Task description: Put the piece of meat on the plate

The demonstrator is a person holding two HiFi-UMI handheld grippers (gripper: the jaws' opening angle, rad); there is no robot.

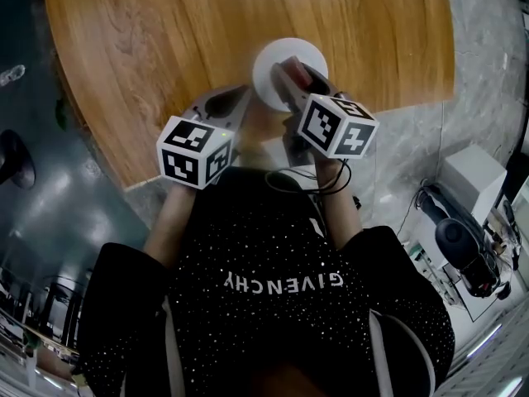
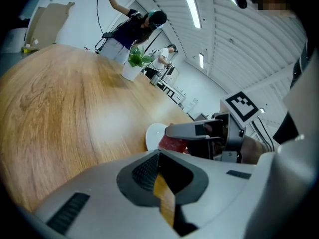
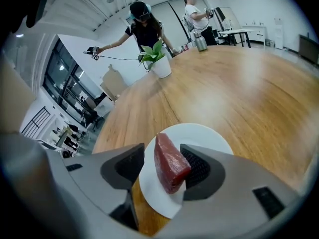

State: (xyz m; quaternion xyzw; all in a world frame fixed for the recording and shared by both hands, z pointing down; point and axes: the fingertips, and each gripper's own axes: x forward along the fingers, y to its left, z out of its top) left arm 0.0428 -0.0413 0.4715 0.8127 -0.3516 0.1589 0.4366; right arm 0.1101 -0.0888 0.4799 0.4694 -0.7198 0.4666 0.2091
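A broad wooden table [image 1: 165,48] is filling the middle of the room, its rounded edge curving over a grey marbled floor [image 1: 488,64]. A potted plant [image 3: 158,59] is standing at the table's far side, with a metal jug [image 3: 200,41] sitting further along. Long strip lights [image 2: 192,4] are glowing across a ribbed white ceiling [image 2: 249,44], and dark-framed windows [image 3: 57,71] are running along one wall. A person in dark clothes [image 3: 144,26] is standing beyond the table, holding one arm out, while another in a white top [image 3: 195,11] is working behind. Flattened cardboard [image 2: 47,21] is leaning against a white wall, and white equipment [image 1: 475,176] with cables is lying on the floor.
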